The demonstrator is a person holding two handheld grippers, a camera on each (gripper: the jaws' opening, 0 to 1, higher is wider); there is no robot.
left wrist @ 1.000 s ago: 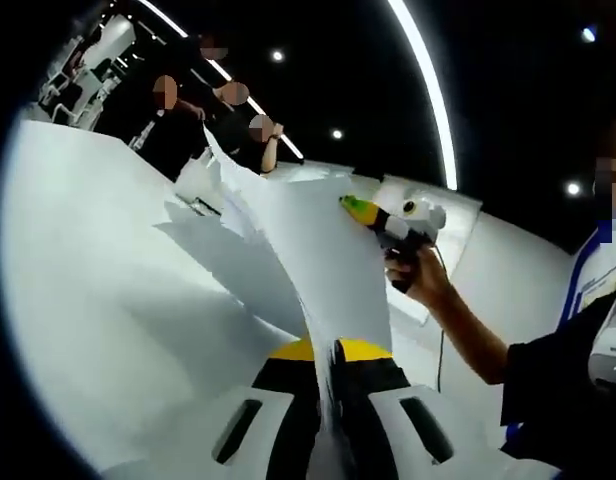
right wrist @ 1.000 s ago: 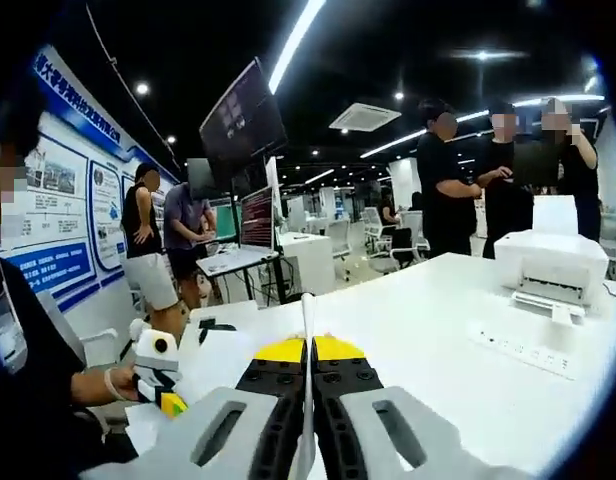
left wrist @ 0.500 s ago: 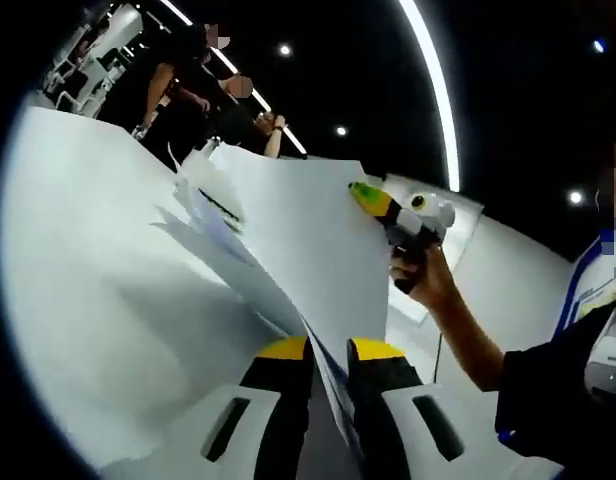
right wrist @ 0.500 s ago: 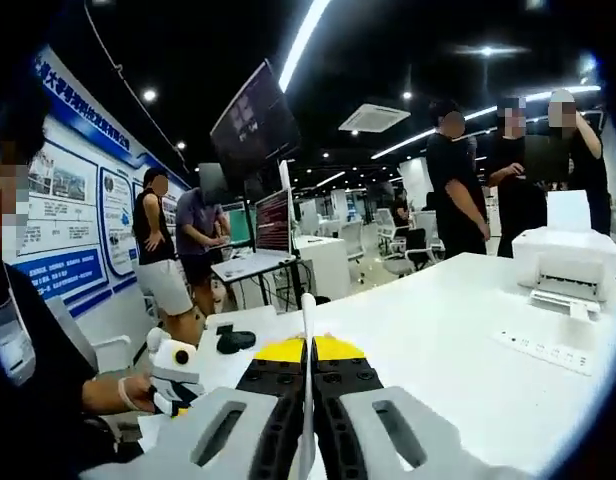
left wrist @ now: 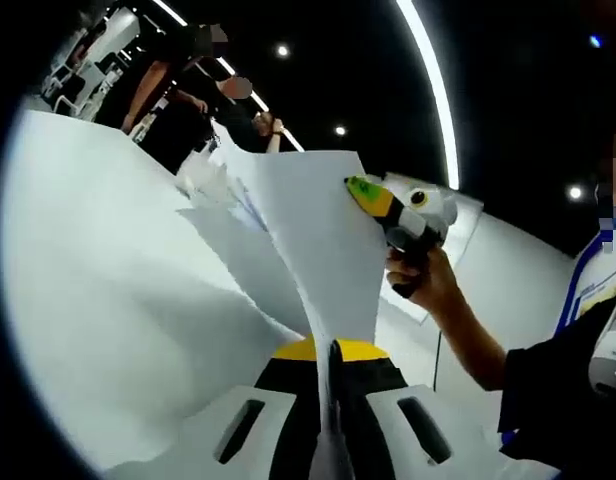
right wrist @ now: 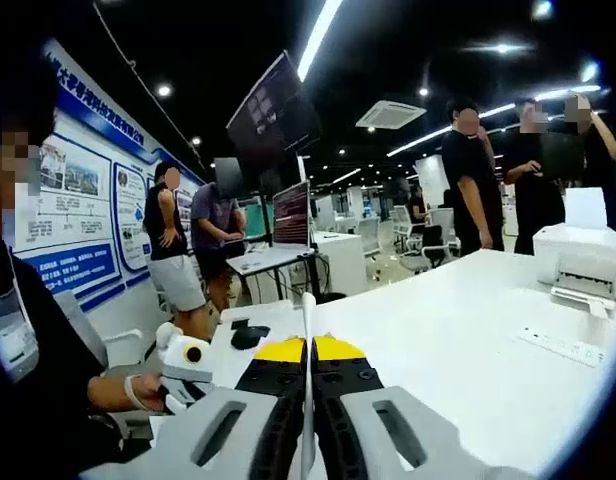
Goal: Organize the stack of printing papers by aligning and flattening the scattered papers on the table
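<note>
A sheaf of white printing papers (left wrist: 323, 235) is held up off the white table (left wrist: 98, 270), its sheets fanned out unevenly on the left side. My left gripper (left wrist: 331, 349) is shut on the papers' near edge. My right gripper (left wrist: 372, 197) comes in from the right, held by a hand (left wrist: 423, 282), and pinches the far top corner. In the right gripper view the papers (right wrist: 307, 312) appear edge-on as a thin white line between the shut jaws of my right gripper (right wrist: 309, 346). The left gripper (right wrist: 184, 364) sits low at the left.
A white printer (right wrist: 586, 256) and a white power strip (right wrist: 562, 347) stand on the table (right wrist: 448, 320) to the right. A black object (right wrist: 250, 337) lies near the table's far corner. Several people stand beyond the table, near desks and monitors (right wrist: 290, 213).
Half a second ago my left jaws stood apart around the papers; now they are shut on them again. The right gripper keeps its hold on the top corner.
</note>
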